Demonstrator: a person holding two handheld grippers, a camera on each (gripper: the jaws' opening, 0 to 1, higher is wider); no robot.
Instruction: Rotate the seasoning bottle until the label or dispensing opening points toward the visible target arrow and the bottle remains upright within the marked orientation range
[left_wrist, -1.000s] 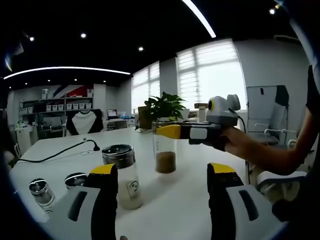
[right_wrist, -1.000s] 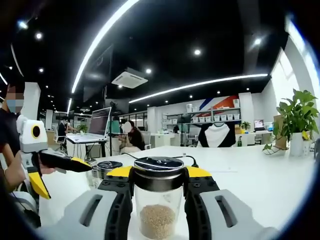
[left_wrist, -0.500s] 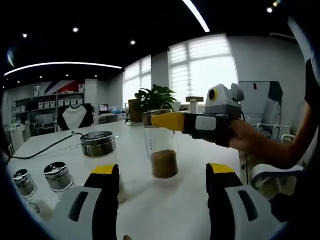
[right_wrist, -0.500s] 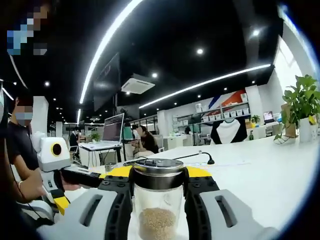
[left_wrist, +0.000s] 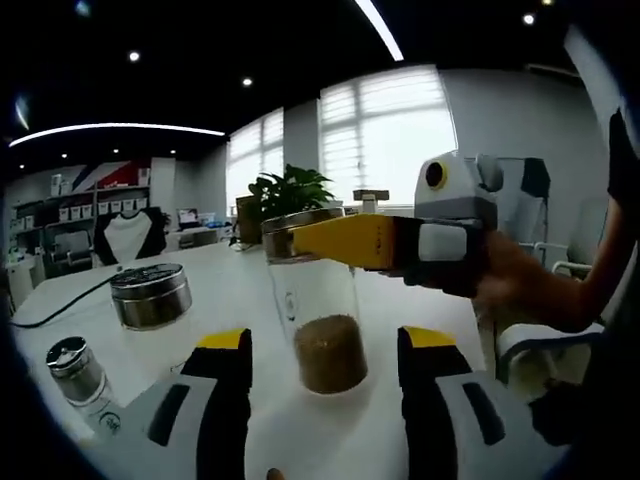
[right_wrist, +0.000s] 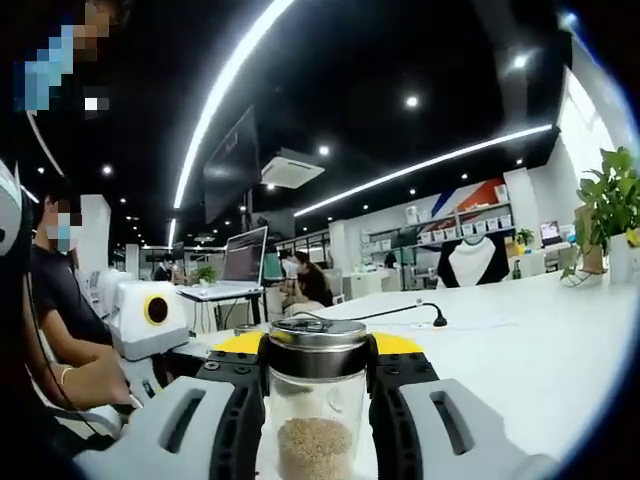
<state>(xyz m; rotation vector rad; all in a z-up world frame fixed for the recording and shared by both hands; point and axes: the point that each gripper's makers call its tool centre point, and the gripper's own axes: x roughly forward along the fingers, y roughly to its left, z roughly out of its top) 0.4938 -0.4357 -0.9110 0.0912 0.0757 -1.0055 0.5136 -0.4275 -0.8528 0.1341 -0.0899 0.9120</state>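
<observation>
- Left gripper view: the left tongs (left_wrist: 325, 345) stand wide open, their two yellow-tipped jaws rising on either side of the seasoning bottle (left_wrist: 318, 300) and touching nothing.
- That bottle stands upright on the white worktop (left_wrist: 240, 290), clear-walled, with brown grains settled in the bottom and a metal lid on top.
- In from the right come the right tongs (left_wrist: 300, 240), yellow jaws clamped at the bottle's lid, with a person's hand (left_wrist: 520, 290) wrapped round the handle behind them.
- To the left of the bottle, a second jar (left_wrist: 152, 310) with a wide metal lid stands near, partly behind the left jaw.
- Further left, low down, a small shaker (left_wrist: 75, 368) with a shiny cap sits apart from the others.
- A black cable (left_wrist: 50, 308) trails across the worktop at the far left, and a potted plant (left_wrist: 283, 195) sits at the back by the bright windows.
- Right gripper view: the right tongs (right_wrist: 318, 352) are closed on the seasoning bottle (right_wrist: 318, 400), both jaws pressed to the neck just under the lid; the bottle is upright, grains visible at its base.
- At the left, the person (right_wrist: 60, 300) sits beside the worktop (right_wrist: 520, 340).
- A black cable (right_wrist: 400, 312) lies on the worktop behind the lid, and a potted plant (right_wrist: 610, 215) stands at the far right edge.
</observation>
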